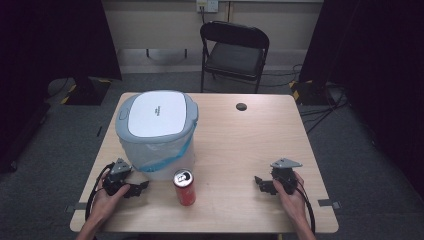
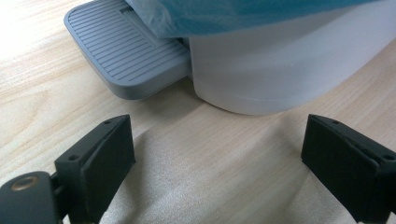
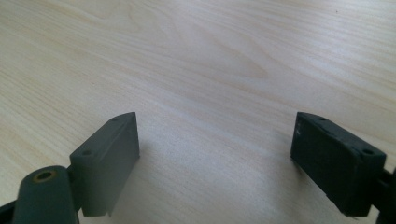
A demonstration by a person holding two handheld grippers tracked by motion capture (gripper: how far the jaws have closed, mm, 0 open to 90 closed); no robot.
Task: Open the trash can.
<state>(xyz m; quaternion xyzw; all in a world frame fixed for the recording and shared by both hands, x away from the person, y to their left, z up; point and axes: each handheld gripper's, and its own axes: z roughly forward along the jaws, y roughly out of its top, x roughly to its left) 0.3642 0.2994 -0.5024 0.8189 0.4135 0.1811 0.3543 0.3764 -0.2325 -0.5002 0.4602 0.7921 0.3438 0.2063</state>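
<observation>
A small white bin point(image 1: 159, 150) with a grey-and-white lid point(image 1: 156, 114) and a blue-edged liner stands on the left half of the wooden table point(image 1: 240, 145). A red drink can point(image 1: 184, 187) stands upright just in front of it. My left gripper point(image 1: 143, 187) rests on the table left of the can, open, its jaws wide apart. In the left gripper view the bin's white base point(image 2: 280, 65) and grey foot pedal point(image 2: 123, 51) lie straight ahead of the left gripper point(image 2: 217, 154). My right gripper point(image 1: 258, 182) sits open at the table's right front; in the right gripper view it point(image 3: 215, 154) has bare wood between its jaws.
A black folding chair point(image 1: 234, 52) stands behind the table's far edge. A dark cable grommet point(image 1: 241, 106) is set in the tabletop at the back right. Black curtains hang at both sides. Open tabletop lies between the can and the right gripper.
</observation>
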